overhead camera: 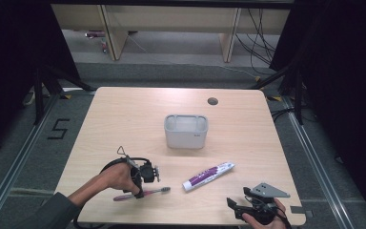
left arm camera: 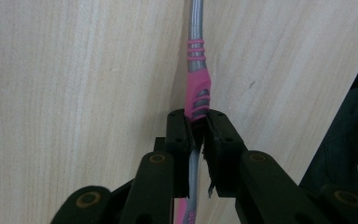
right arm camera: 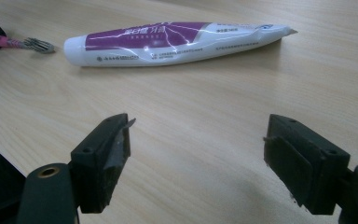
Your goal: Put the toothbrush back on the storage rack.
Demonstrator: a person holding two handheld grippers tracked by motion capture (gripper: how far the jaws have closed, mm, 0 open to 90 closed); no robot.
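Two sets of tongs work over the pale wooden worktop [overhead camera: 124,109]: the left tongs [left arm camera: 196,133] are clamped on the pink-and-grey plastic toothbrush [left arm camera: 196,88], which lies near the front edge. The right tongs [right arm camera: 198,158] gape wide with nothing between them, near a white-and-purple toothpaste tube [right arm camera: 168,42]. Farther back stands a grey plastic rectangular holder [overhead camera: 186,131].

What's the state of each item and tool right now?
left tool: shut on the toothbrush handle
toothbrush: lying flat on the table, gripped mid-handle
right tool: open, nothing between the jaws, low over the table
toothpaste tube: lying flat, capped, untouched
grey bin: upright, looks empty
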